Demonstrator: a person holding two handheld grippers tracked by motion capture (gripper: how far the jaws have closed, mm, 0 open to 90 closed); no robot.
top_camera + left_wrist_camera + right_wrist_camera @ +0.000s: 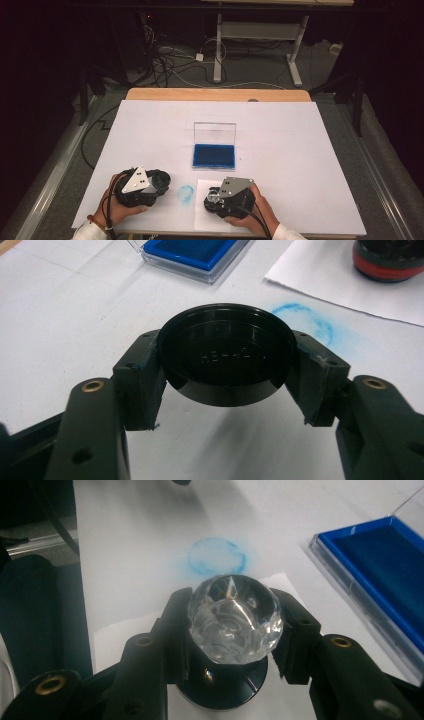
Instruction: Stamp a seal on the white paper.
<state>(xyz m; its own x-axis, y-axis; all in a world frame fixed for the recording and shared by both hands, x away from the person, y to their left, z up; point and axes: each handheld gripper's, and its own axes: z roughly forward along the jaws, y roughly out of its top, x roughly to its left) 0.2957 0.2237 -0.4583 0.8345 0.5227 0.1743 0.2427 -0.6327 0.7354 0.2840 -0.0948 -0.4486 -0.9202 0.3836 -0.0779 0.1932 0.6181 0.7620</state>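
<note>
The left gripper (227, 405) pinches a black round cap (226, 354) between its jaws: the two pads press against opposite sides of the cap's rim, and the cap hangs level, hollow side up, clear of the white worktop (65, 325) beneath it. Just beyond the jaws lies a smudged blue ring print (320, 325) on the worktop, and farther ahead stands the open blue ink pad (192, 252) in its clear case.

The right gripper (232, 630) clamps a stamp by its clear faceted knob (234, 617); the knob sits squarely between the jaws, touching both. Below the knob and the jaws, the stamp's black round base (225, 687) stands on a sheet of white paper (115, 630). Ahead of these jaws the same blue ring print shows on the worktop, and the ink pad lies off to their right.

In the high view the left gripper (159, 179) and the right gripper (212, 197) rest near the worktop's near edge, the ring print between them and the ink pad beyond both.
</note>
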